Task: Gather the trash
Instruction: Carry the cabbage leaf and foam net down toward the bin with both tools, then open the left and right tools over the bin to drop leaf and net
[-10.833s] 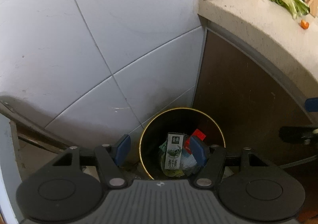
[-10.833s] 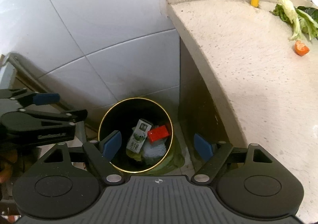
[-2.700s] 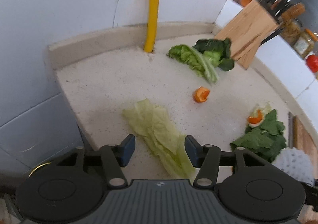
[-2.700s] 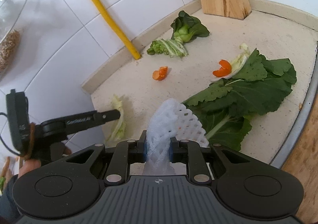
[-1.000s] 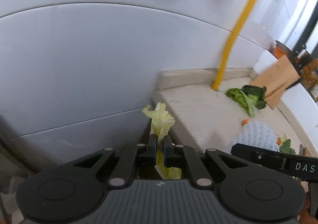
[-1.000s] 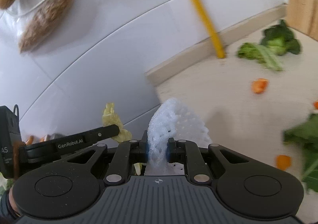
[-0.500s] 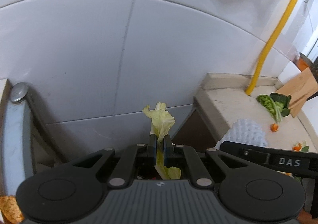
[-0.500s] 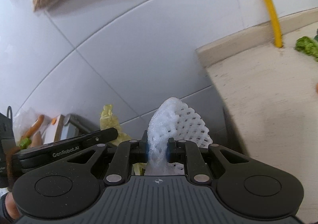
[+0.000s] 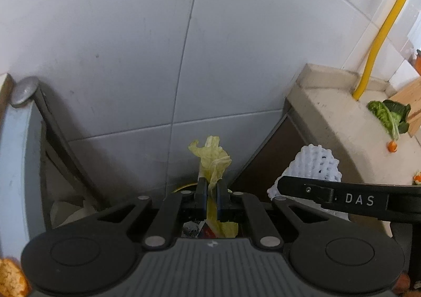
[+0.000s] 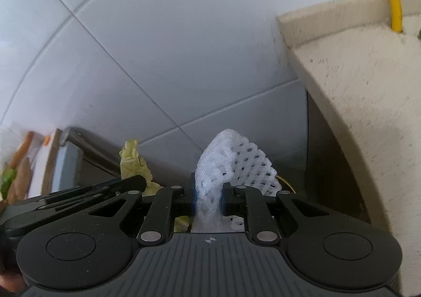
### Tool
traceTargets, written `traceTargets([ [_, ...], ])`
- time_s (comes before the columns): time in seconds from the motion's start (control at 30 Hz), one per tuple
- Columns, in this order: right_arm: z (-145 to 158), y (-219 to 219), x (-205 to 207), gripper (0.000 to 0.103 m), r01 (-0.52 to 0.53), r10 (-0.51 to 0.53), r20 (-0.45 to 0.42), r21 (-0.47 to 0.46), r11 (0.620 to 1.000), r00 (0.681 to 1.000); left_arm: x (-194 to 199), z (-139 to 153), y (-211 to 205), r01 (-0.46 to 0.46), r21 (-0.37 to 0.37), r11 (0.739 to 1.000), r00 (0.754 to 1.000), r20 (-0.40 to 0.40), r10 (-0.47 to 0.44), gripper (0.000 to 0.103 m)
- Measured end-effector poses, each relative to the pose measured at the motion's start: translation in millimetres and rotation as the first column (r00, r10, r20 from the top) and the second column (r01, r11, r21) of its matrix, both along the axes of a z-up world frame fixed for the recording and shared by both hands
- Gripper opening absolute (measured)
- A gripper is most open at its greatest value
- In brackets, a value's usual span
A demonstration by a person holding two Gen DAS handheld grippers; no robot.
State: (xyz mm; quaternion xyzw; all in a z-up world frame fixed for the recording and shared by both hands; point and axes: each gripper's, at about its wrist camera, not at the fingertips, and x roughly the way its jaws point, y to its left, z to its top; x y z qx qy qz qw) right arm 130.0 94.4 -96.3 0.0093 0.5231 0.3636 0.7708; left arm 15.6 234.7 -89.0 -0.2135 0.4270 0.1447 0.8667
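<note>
My left gripper is shut on a pale yellow-green cabbage leaf that sticks up between its pads and hangs below them. My right gripper is shut on a white foam fruit net, also seen in the left wrist view as the foam net behind the right gripper's black finger. Both grippers point steeply down beside the counter's end. A thin arc of the bin's gold rim shows just under the left gripper, with trash below; the rest of the bin is hidden.
The speckled beige counter ends at the right, its dark cabinet side below. White wall tiles fill the background. A yellow pipe, green leaves and an orange scrap stay on the counter. A grey metal frame stands at left.
Both grippers have swung left off the counter and sunk toward the bin, keeping hold of the leaf and the foam net. The counter has slid to the right of both views.
</note>
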Motion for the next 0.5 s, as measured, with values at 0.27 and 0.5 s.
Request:
traceTargets([
  [0.27, -22.9, 13.0, 5.6, 0.032, -0.011, 0.008, -0.042, -0.06, 0.998, 0.999, 10.3, -20.4, 0.0, 0.02, -0.012, 1.0, 0.998, -0.062, -0.02, 0.003],
  [0.5, -38.2, 20.9, 11.7, 0.034, 0.004, -0.011, -0.073, -0.101, 0.995, 0.997, 15.5, -30.1, -2.0, 0.052, -0.047, 0.998, 0.993, -0.1, -0.057, 0.004],
])
